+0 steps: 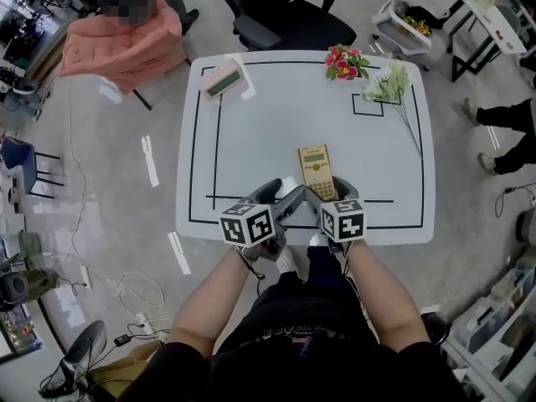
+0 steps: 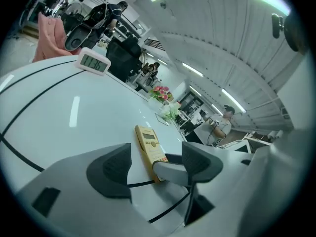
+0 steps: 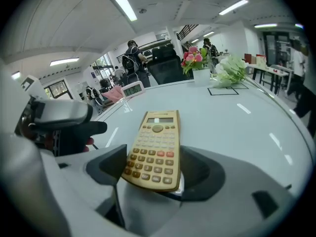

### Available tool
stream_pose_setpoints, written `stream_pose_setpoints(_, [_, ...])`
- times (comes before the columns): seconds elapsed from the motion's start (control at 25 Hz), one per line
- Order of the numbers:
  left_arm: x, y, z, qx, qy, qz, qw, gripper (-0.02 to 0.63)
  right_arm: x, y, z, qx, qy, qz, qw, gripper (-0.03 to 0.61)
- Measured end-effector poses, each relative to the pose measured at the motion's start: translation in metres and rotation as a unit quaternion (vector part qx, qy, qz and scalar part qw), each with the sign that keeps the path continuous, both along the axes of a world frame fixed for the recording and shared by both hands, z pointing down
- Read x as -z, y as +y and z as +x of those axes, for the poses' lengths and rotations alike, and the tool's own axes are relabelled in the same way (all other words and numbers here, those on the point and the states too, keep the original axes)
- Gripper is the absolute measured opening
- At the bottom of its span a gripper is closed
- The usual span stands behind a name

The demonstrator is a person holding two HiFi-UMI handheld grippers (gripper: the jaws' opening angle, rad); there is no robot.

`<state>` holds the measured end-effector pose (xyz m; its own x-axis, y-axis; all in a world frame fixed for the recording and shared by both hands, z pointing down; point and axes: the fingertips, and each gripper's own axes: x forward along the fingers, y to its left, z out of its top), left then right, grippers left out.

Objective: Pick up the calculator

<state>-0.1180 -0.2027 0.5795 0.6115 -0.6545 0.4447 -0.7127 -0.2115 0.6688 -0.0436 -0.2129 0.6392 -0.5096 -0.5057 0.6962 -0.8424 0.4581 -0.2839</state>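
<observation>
Two grippers logged, both at the near edge of the table (image 1: 276, 124). State of the right gripper (image 3: 153, 169)? — Inspector

Closed on the calculator (image 1: 314, 170). Its jaws press the two long sides of the calculator's near end. Keys face up, and the display end points toward the table's far edge. — Recorder

Position of the calculator on the table? — Inspector

Close to the table's near edge, slightly right of the table's middle, inside the black tape lines (image 1: 219, 141). Whether any part of it is off the table's surface, I cannot tell. — Recorder

And the left gripper (image 2: 157, 167)? — Inspector

Jaws apart, clamping nothing. It sits at the table's near edge, slightly left of the middle. The calculator and one jaw of the right gripper show beyond its open jaws. — Recorder

Other items? — Inspector

On the table: a digital desk clock (image 1: 221, 79) at the far-left corner. Pink flowers (image 1: 345, 62) and white flowers (image 1: 389, 82) lie side by side toward the far-right corner. Off the table: a black office chair (image 1: 285, 15) beyond the far edge, and a pink cloth (image 1: 126, 44) beyond the far-left corner. — Recorder
</observation>
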Motion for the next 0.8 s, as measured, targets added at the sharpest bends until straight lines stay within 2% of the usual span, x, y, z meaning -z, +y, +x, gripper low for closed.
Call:
stream_pose_setpoints(0.36, [-0.028, -0.023, 0.018, 0.002, 0.028, -0.056, 0.9980, 0.313, 0.002, -0.003, 0.004, 0.006, -0.058, -0.042, 0.997, 0.333])
stream_pose_setpoints(0.6, [-0.041, -0.033, 0.035, 0.003, 0.042, -0.086, 0.9954, 0.292, 0.005, -0.003, 0.004, 0.019, -0.078, -0.053, 0.995, 0.330])
stream_pose_setpoints(0.8, [-0.045, -0.044, 0.049, -0.008, 0.031, -0.096, 0.9949, 0.283, 0.005, -0.003, 0.005, 0.022, -0.086, -0.061, 0.994, 0.328])
